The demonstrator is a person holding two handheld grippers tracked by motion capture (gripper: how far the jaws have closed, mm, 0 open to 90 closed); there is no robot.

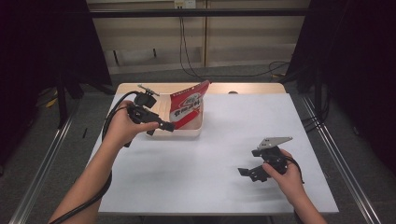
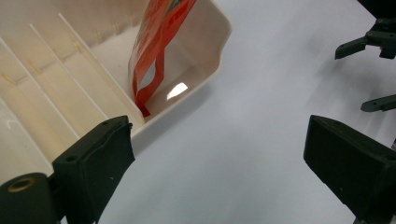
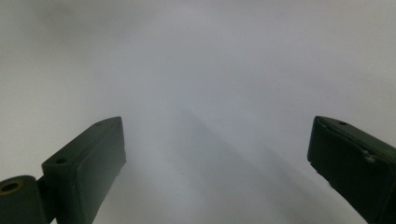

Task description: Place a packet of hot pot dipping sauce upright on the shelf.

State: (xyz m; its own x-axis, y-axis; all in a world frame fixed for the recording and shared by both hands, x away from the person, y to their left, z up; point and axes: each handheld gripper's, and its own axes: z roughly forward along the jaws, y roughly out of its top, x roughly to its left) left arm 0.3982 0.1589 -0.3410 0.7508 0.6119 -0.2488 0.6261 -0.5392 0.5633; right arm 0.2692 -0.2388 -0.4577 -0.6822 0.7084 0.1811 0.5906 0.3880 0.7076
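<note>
Landmark: cream tray [image 1: 189,131], ribbed inside, sitting at far left part of white table [image 1: 233,154].

Red snack packet [image 1: 188,103] standing tilted inside tray, lower end down in the end compartment, top corner poking above the tray's far rim. In left gripper view, packet [image 2: 156,44] leaning against a thin divider rib, bottom edge resting on tray [image 2: 212,56] floor near the rounded corner. Printing on packet too small to read.

Left gripper [image 1: 163,126] held at tray's near-left edge, just beside the packet's lower part; touching packet or not, cannot tell from high view. In left gripper view, left gripper [image 2: 219,154] jaws spread wide, nothing between them, one jaw overlapping the tray's rim, other jaw over bare table beside the tray. Gripped in person's left hand [image 1: 122,128], cable looping off along the forearm.

Right gripper [image 1: 246,172] well apart from tray, toward near-right side of table, low over the surface, in right hand [image 1: 286,175]. Jaws wide, empty; right gripper view: right gripper [image 3: 217,154] looking at plain white table [image 3: 210,70], blurred. Also seen far off from left gripper view, beyond tray's corner, as right gripper [image 2: 373,70], jaws apart.
</note>
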